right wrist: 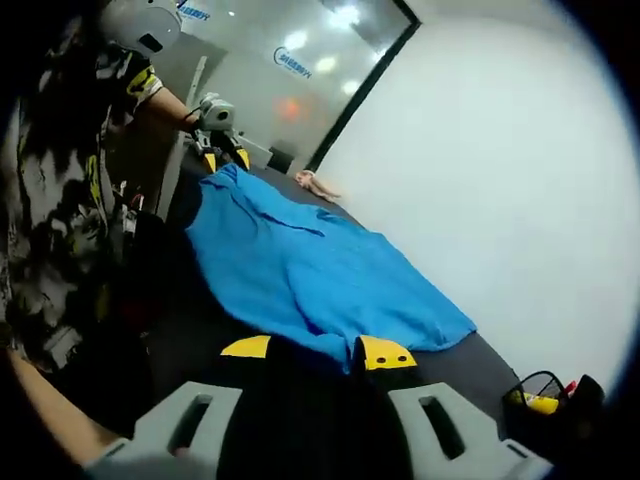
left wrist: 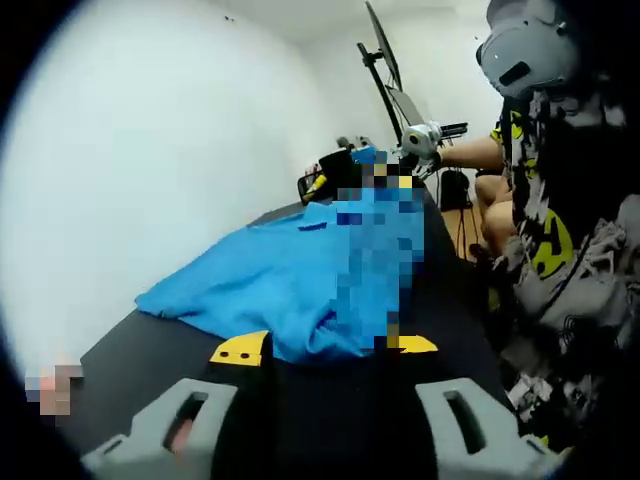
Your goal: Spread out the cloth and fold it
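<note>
A blue cloth [left wrist: 300, 280] lies rumpled along a dark table [left wrist: 150, 360]. In the left gripper view my left gripper [left wrist: 327, 346] is open, and the cloth's near edge lies between its yellow-tipped fingers [left wrist: 240, 349]. The right gripper [left wrist: 420, 140] shows at the cloth's far end, held by a person's hand. In the right gripper view the same cloth [right wrist: 310, 270] stretches away from my right gripper [right wrist: 316, 350]. That gripper is open, with the cloth's edge between its yellow fingertips [right wrist: 385, 353]. The left gripper [right wrist: 222, 150] is at the far corner.
A person in a patterned shirt [left wrist: 560, 240] stands along one long side of the table. A black basket with yellow items [right wrist: 545, 395] sits near the right gripper's end. A stand with a screen [left wrist: 385, 70] rises behind the table. A white wall [right wrist: 520, 180] runs along the other side.
</note>
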The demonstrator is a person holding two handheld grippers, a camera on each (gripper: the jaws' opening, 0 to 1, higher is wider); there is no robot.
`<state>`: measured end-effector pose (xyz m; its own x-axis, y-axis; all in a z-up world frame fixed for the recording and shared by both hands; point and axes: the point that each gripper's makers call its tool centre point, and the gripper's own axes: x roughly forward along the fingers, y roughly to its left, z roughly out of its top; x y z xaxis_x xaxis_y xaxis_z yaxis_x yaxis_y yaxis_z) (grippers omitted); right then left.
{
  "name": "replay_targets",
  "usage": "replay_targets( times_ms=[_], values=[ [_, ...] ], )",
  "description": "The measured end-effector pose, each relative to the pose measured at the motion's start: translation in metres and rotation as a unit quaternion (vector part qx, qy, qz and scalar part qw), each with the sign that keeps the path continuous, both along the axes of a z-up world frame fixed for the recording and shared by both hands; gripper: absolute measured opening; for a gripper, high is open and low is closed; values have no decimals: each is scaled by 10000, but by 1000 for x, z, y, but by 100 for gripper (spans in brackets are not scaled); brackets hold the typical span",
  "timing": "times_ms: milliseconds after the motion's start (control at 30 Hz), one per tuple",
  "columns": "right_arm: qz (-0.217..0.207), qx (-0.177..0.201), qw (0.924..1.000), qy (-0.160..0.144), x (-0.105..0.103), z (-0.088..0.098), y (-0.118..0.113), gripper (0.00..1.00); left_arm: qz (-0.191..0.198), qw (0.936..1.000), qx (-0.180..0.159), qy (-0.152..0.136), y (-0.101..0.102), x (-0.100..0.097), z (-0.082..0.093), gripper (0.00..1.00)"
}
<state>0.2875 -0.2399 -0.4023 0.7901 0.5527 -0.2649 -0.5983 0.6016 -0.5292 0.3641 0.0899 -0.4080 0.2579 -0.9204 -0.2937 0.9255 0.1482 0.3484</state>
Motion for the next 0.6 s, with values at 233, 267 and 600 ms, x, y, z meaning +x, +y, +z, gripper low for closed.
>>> replay_targets(
  times_ms=[233,267,600],
  values=[
    [90,286,9994,188,11,-3,-4,30,-227,9995,-159,170,-17,0,-3,32],
    [109,319,9992,209,12,-4,-2,30,-280,9995,-114,92,-18,-1,-3,31],
    [344,-137,9991,202,4,-3,2,30,-512,9961,703,-167,3,-7,-5,27]
  ],
)
